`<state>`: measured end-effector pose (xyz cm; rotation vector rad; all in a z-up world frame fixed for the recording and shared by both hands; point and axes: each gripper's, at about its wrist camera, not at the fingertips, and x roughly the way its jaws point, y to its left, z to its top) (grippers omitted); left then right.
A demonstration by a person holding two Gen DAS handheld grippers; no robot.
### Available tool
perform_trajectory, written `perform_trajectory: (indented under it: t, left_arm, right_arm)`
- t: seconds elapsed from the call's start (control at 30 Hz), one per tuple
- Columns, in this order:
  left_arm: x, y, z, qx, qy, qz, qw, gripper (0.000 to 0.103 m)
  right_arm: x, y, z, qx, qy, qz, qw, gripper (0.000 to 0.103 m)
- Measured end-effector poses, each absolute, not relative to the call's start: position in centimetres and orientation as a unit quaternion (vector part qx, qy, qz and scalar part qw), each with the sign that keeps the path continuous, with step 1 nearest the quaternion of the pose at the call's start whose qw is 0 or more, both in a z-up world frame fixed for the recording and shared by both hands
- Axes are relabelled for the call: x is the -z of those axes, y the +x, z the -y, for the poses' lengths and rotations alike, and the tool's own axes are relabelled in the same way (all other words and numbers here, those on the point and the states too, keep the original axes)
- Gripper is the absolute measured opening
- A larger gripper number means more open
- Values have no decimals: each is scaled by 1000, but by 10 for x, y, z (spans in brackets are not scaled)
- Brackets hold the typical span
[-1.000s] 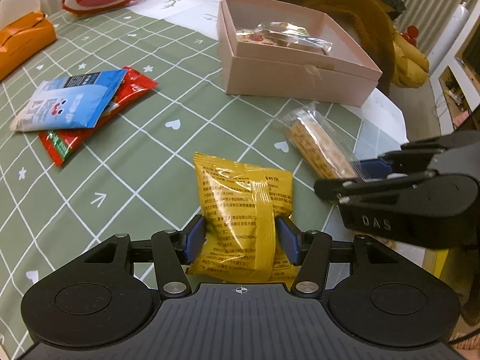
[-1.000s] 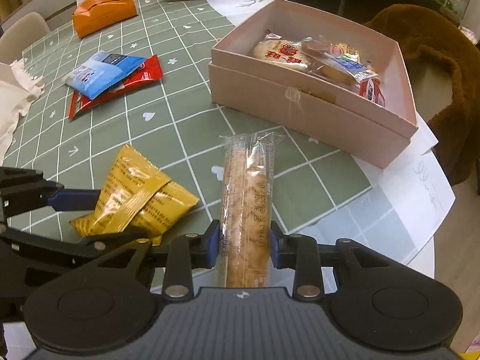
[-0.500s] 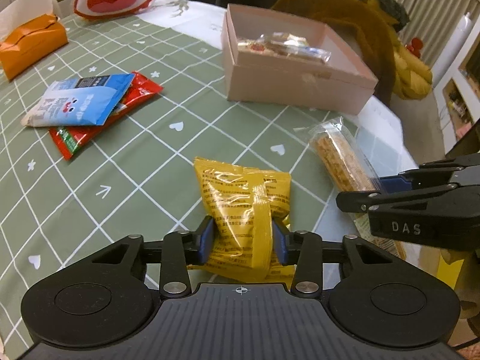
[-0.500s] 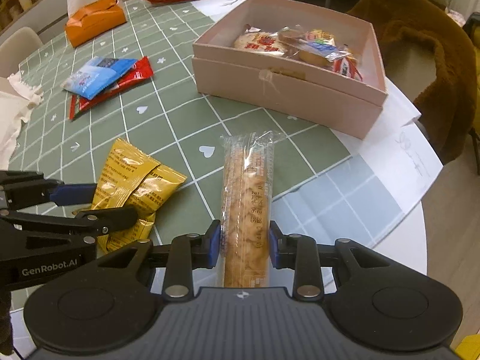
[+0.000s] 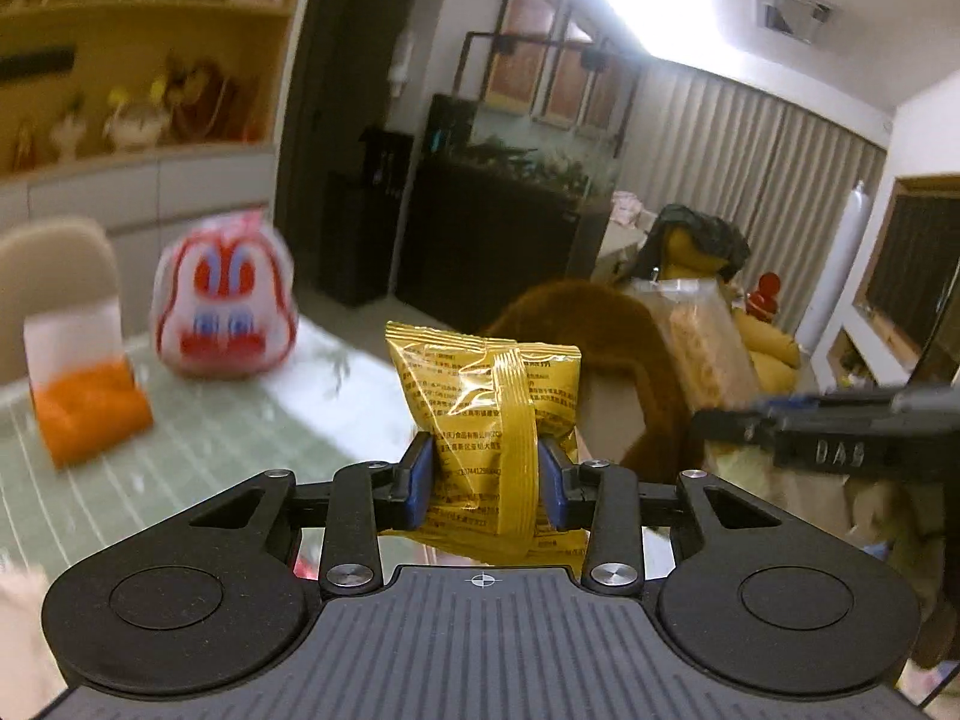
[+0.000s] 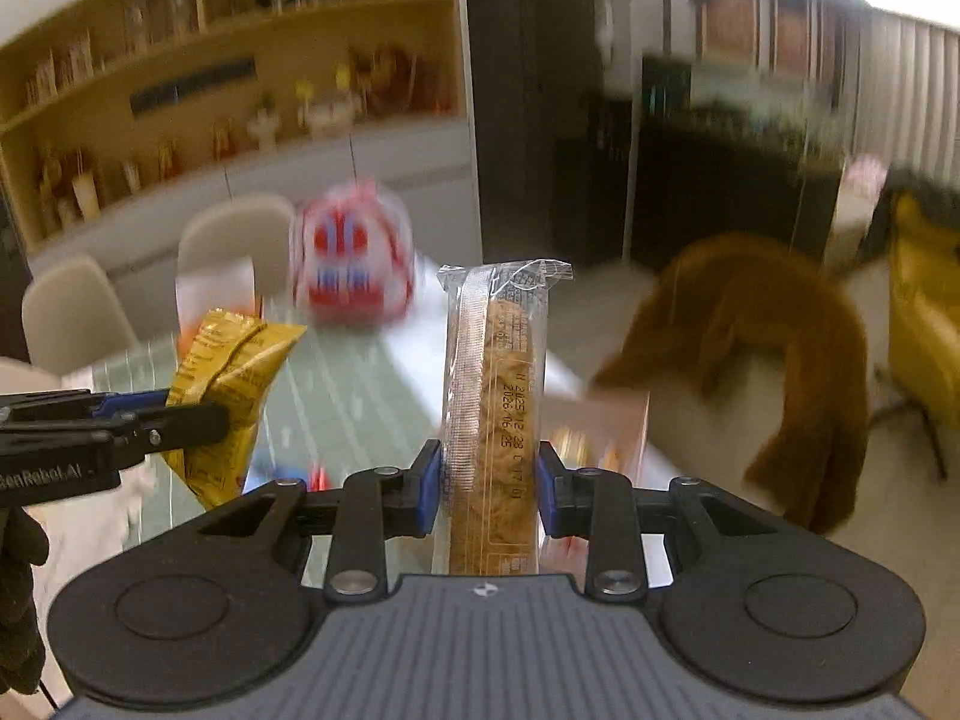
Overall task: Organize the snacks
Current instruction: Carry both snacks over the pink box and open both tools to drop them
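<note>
My left gripper [image 5: 485, 480] is shut on a yellow snack packet [image 5: 487, 414] and holds it upright in the air above the table. My right gripper [image 6: 487, 480] is shut on a long clear-wrapped cracker bar [image 6: 495, 420], also lifted upright. The right wrist view shows the left gripper [image 6: 180, 414] with the yellow packet [image 6: 228, 384] at the left. The left wrist view shows the right gripper [image 5: 780, 414] with the cracker bar [image 5: 702, 348] at the right. The pink box [image 6: 606, 432] with snacks inside shows partly behind the bar, low down.
The green checked tablecloth [image 5: 240, 432] lies below. An orange tissue pack [image 5: 90, 414] and a red-and-white cartoon bag [image 5: 225, 306] stand at the far side. A brown fur-draped chair [image 6: 750, 360] stands to the right. Pale chairs [image 6: 78, 324] stand behind the table.
Both grippers have lifted their snacks off the table and tilted up, so the views now face the room instead of down at the tabletop. Both stay shut on their packets.
</note>
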<state>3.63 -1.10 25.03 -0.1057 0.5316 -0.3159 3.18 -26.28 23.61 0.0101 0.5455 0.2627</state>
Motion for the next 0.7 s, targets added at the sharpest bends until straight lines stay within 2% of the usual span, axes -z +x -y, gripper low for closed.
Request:
perform_trajectory:
  t: [0.2,0.47,0.6,0.7]
  left_arm:
    - [-249,74,53,174,-19,-286,942,41]
    - [-200,130,84,199,-24,-347,916,41]
    - [-176,166,82,195,-59,-378,903,41]
    - [-146,198,72,206,-141,-407,879,42]
  right_arm:
    - [-254,61,277,-105,-2,-249,963,31]
    - [-218,107,288,-105,14,-292,950,31]
    - [-193,143,293,-114,37,-320,940,31]
    - [-169,175,294,-124,61,-341,930,31]
